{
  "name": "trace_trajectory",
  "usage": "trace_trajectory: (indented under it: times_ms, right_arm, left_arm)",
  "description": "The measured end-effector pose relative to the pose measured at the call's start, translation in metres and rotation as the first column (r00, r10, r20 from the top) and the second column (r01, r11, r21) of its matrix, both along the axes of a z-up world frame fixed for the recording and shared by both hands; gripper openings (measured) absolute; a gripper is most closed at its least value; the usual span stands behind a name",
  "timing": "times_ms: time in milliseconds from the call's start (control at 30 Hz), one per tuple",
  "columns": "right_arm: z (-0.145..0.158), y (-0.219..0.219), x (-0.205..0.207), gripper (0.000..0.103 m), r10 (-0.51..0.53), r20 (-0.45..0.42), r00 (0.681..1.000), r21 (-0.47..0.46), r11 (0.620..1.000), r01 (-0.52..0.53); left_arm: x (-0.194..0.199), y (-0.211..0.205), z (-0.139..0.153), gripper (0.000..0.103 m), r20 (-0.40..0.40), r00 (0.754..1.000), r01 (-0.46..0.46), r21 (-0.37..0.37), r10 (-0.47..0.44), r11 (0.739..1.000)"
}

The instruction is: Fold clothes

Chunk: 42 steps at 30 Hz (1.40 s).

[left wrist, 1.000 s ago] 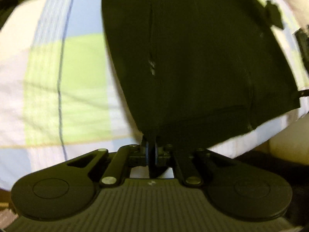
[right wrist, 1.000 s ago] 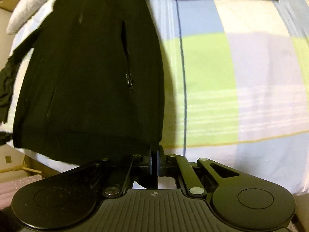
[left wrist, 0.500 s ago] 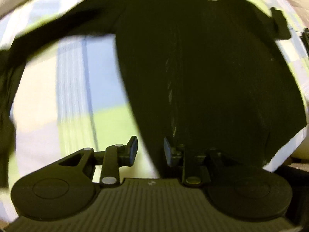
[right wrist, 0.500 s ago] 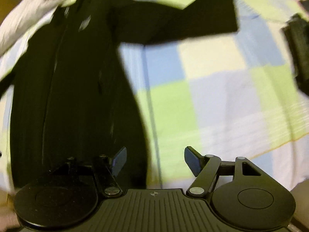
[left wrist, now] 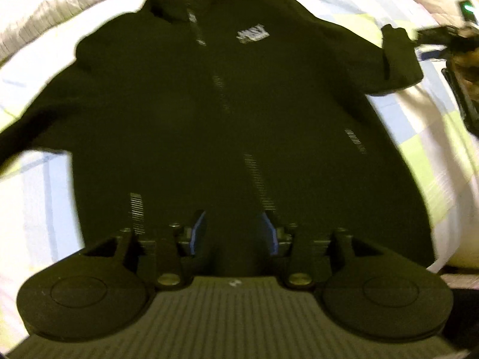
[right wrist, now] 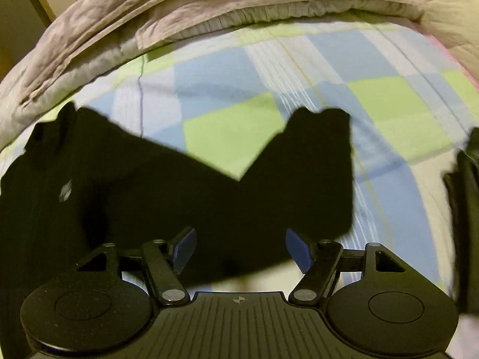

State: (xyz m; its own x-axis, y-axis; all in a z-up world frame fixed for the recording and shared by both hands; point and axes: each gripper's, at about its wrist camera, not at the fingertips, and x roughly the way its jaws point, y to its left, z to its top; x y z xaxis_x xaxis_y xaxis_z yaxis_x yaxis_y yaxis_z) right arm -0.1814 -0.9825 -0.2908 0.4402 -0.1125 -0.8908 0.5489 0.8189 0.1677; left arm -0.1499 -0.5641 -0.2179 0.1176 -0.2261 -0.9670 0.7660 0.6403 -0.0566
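jacket: black zip-up jacket (left wrist: pixel 239 113) lying flat, front up, on the bed, collar toward the far side, white chest logo (left wrist: pixel 253 33) showing
sleeve: one sleeve (right wrist: pixel 299 179) bent at the elbow, cuff pointing away
left claw (left wrist: pixel 234 233): over the hem, jaws apart and just been opening, nothing gripped
right claw (right wrist: pixel 239 249): above that sleeve, jaws wide apart, empty
bed: checked blue-green sheet (right wrist: pixel 389 104), rumpled duvet (right wrist: pixel 209 6) beyond

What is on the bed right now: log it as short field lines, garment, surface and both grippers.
garment: black zip jacket, spread front up, small white chest logo
sleeve: one bent at the elbow, cuff on the sheet
surface: checked bedsheet, blue, green, white
bedding: rumpled quilt along far edge
left gripper: jaws just opening, nothing pinched
right gripper: open over sleeve, no grip
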Motion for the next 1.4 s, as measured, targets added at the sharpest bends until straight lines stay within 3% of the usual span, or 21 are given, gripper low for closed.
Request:
trace_trajectory:
  times_ms: [100, 233, 300, 333, 400, 500, 667, 733, 800, 900, 967, 1000, 1100, 1200, 1300, 1400]
  right_arm:
    - [-0.030, -0.010, 0.026, 0.087, -0.041, -0.014, 0.999, 0.006, 0.999, 0.041]
    - [-0.070, -0.018, 0.048, 0.087, -0.037, -0.101, 0.994, -0.036, 0.999, 0.034]
    - [-0.069, -0.019, 0.034, 0.084, -0.053, -0.102, 0.993, -0.061, 0.997, 0.047]
    - [-0.067, -0.018, 0.025, 0.058, -0.062, -0.098, 0.993, -0.074, 0.996, 0.055]
    - [-0.057, -0.025, -0.007, 0.018, -0.121, -0.075, 0.990, -0.040, 0.992, 0.118]
    - [-0.035, -0.035, -0.068, 0.015, -0.238, -0.031, 0.971, -0.012, 0.971, 0.238]
    - [-0.029, -0.042, -0.156, 0.015, -0.445, -0.060, 0.894, 0.007, 0.895, 0.446]
    - [-0.039, -0.045, -0.189, 0.015, -0.579, -0.114, 0.808, 0.026, 0.811, 0.585]
    - [-0.045, -0.045, -0.215, 0.016, -0.647, -0.164, 0.745, 0.075, 0.745, 0.663]
    - [-0.032, -0.036, -0.217, 0.019, -0.564, -0.109, 0.819, 0.068, 0.818, 0.572]
    - [-0.023, -0.036, -0.205, 0.059, -0.477, -0.050, 0.877, 0.056, 0.876, 0.480]
    - [-0.019, -0.039, -0.197, 0.086, -0.431, -0.010, 0.902, 0.036, 0.901, 0.432]
    - [-0.012, -0.053, -0.162, 0.087, -0.268, 0.058, 0.962, -0.060, 0.960, 0.272]
    - [-0.015, -0.072, -0.125, 0.087, -0.127, 0.026, 0.992, -0.182, 0.975, 0.129]
    - [-0.027, -0.101, -0.109, 0.087, -0.153, -0.051, 0.987, -0.221, 0.966, 0.138]
    - [-0.050, -0.132, -0.114, 0.087, -0.218, -0.135, 0.967, -0.118, 0.972, 0.203]
  left_arm:
    - [-0.014, -0.025, -0.010, 0.043, -0.016, 1.000, 0.012, 0.006, -0.012, 1.000]
    - [-0.024, -0.046, -0.013, 0.045, -0.032, 0.999, 0.037, 0.014, -0.036, 0.999]
    - [-0.022, -0.056, -0.013, 0.045, -0.034, 0.998, 0.062, 0.019, -0.061, 0.998]
    - [-0.019, -0.060, -0.013, 0.045, -0.033, 0.997, 0.075, 0.017, -0.074, 0.997]
    - [-0.013, -0.070, -0.011, 0.045, -0.030, 0.994, 0.103, 0.011, -0.103, 0.995]
    - [-0.003, -0.089, -0.009, 0.045, -0.014, 0.988, 0.154, -0.009, -0.154, 0.988]
    - [0.009, -0.121, -0.012, 0.046, -0.004, 0.974, 0.224, -0.038, -0.225, 0.974]
    - [0.008, -0.130, -0.015, 0.046, -0.001, 0.967, 0.253, -0.039, -0.253, 0.967]
    - [0.008, -0.139, -0.017, 0.046, 0.001, 0.963, 0.271, -0.043, -0.271, 0.962]
    - [0.006, -0.146, -0.019, 0.047, -0.001, 0.958, 0.286, -0.042, -0.287, 0.957]
    - [0.003, -0.150, -0.021, 0.048, -0.002, 0.956, 0.293, -0.038, -0.293, 0.955]
    - [0.002, -0.152, -0.022, 0.048, -0.002, 0.955, 0.296, -0.035, -0.296, 0.955]
    - [-0.003, -0.156, -0.024, 0.049, 0.001, 0.953, 0.302, -0.026, -0.303, 0.953]
    - [-0.008, -0.160, -0.026, 0.050, -0.003, 0.953, 0.302, -0.020, -0.302, 0.953]
    - [-0.013, -0.164, -0.029, 0.051, -0.010, 0.954, 0.301, -0.013, -0.301, 0.954]
    - [-0.018, -0.168, -0.034, 0.052, -0.020, 0.954, 0.300, -0.007, -0.300, 0.954]
